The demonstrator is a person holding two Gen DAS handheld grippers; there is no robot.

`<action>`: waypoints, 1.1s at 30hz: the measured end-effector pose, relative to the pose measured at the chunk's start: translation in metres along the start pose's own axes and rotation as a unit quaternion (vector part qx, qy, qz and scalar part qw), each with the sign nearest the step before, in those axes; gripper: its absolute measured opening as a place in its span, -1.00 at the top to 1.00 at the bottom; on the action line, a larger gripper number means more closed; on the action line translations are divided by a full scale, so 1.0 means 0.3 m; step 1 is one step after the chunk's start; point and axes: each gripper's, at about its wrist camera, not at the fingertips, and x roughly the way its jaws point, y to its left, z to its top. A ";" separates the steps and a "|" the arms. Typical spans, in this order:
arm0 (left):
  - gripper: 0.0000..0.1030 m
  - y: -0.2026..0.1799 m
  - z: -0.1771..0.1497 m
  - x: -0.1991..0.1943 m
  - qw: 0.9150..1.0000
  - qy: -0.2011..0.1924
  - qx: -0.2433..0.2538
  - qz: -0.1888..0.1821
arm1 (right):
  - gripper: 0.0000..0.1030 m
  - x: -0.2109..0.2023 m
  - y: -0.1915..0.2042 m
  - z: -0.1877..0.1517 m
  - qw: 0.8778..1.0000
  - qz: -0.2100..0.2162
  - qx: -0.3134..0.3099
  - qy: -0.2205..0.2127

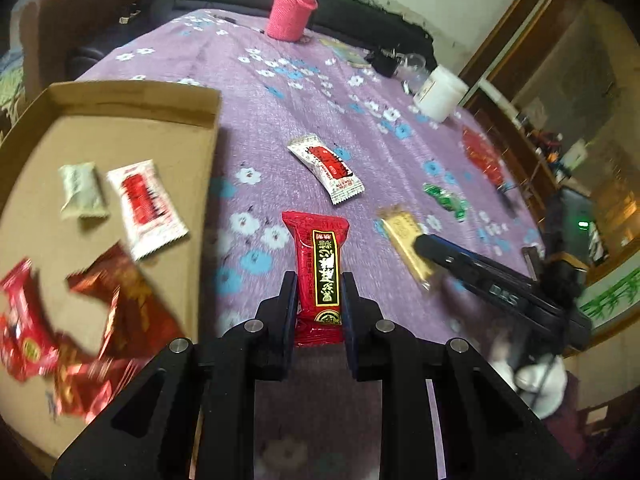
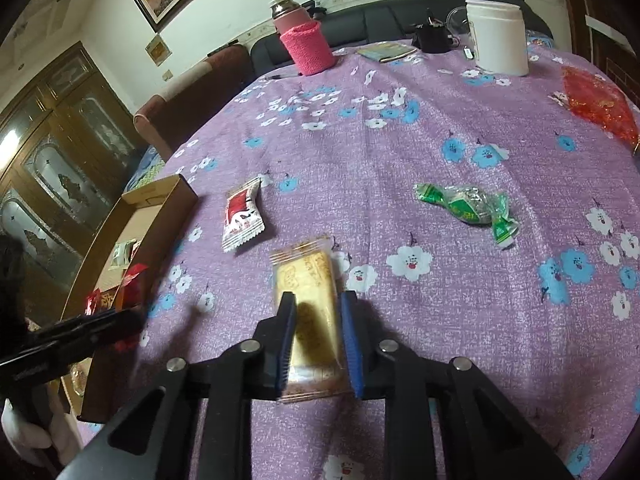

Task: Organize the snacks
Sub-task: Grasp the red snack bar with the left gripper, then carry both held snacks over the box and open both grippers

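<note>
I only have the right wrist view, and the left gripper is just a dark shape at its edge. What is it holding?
Observer: The left gripper is shut on a red snack bar with a black label, just right of the cardboard box.
Operator: What's in the box? I see only slivers.
Observer: A pale packet, a white-and-red packet and several red wrappers.
Operator: Room for my yellow packet?
Observer: Likely; the far half of the box floor is bare cardboard.
</note>
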 end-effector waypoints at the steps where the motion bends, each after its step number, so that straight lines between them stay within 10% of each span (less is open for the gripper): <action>1: 0.62 0.008 -0.011 -0.025 1.000 -0.008 -0.003 -0.003 | 0.35 0.000 0.006 -0.001 1.000 0.001 -0.005 0.000; 13: 0.62 0.147 -0.088 -0.206 0.998 -0.057 -0.033 -0.012 | 0.28 0.057 0.174 -0.027 0.983 -0.140 -0.117 0.016; 33: 0.61 0.451 -0.078 -0.347 0.991 -0.099 -0.086 0.041 | 0.29 -0.063 0.434 0.044 0.992 -0.043 -0.115 -0.002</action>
